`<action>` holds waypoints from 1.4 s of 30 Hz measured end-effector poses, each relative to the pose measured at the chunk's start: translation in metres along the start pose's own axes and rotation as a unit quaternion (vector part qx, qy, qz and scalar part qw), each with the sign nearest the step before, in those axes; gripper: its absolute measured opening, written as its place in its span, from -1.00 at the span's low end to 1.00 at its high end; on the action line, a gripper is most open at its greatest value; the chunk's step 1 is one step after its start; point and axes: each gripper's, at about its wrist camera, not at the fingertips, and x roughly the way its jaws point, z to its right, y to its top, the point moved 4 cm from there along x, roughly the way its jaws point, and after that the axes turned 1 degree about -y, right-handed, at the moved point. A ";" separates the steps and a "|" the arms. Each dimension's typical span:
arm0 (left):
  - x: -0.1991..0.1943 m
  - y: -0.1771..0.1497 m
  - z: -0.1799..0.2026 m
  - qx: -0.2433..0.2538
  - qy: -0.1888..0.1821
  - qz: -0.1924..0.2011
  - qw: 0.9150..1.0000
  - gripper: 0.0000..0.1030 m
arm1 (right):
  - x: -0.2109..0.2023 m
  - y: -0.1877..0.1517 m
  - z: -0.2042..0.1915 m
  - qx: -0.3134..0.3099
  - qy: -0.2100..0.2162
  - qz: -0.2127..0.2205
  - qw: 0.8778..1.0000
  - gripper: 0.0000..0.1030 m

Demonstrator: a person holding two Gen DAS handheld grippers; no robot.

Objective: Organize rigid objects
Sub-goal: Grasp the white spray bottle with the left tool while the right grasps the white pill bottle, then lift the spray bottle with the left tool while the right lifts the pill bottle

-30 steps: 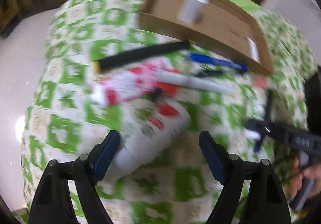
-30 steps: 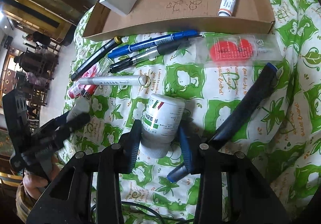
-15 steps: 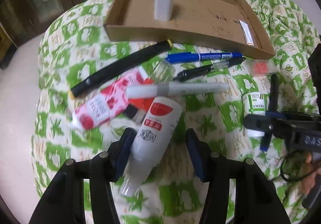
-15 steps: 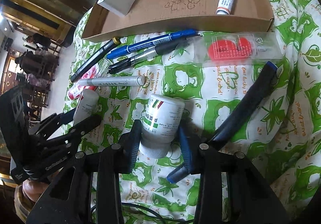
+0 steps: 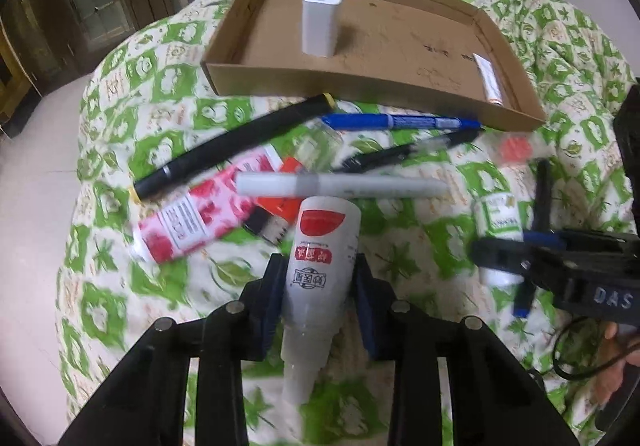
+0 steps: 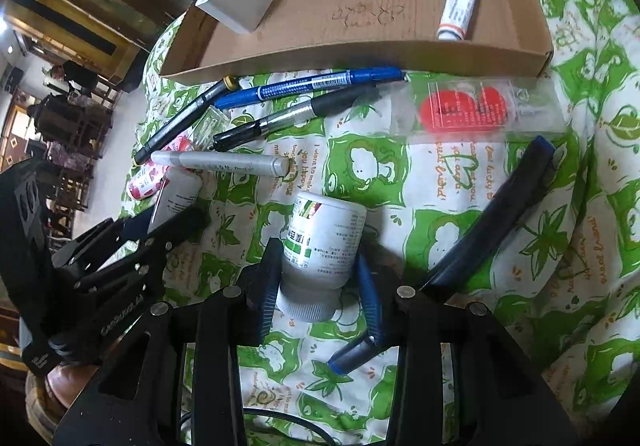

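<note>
Left claw [image 5: 318,278] newly closed around white bottle [image 5: 318,266].

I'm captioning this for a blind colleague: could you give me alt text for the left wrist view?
The left gripper has its jaws closed around a white bottle lying on a green-patterned cloth. Beyond it lie pens and a pink tube, then a cardboard tray holding a white charger.

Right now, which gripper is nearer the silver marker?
Left. The left gripper holds the red-label bottle, whose base nearly touches the silver marker. The right gripper grips the green-label bottle, a bit farther from it.
</note>
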 end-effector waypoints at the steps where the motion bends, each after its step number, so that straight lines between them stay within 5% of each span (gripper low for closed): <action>1: -0.002 -0.004 0.003 0.002 -0.003 -0.002 1.000 -0.37 | -0.001 0.000 0.000 -0.003 -0.003 0.003 1.000 -0.31; 18: 0.011 -0.018 0.027 -0.019 -0.043 -0.020 0.999 -0.32 | -0.001 -0.004 -0.002 -0.011 -0.009 0.003 1.000 -0.31; 19: 0.011 -0.018 0.028 -0.016 -0.039 -0.018 0.999 -0.43 | -0.001 -0.004 -0.002 -0.012 -0.010 0.003 1.000 -0.31; 29: -0.017 -0.016 0.026 -0.013 -0.027 0.043 0.999 -0.43 | -0.014 -0.004 -0.012 -0.030 0.012 0.030 0.999 -0.31; 42: -0.032 -0.023 0.020 -0.017 -0.021 0.064 0.998 -0.43 | -0.016 -0.006 -0.015 -0.038 0.003 0.036 0.999 -0.31</action>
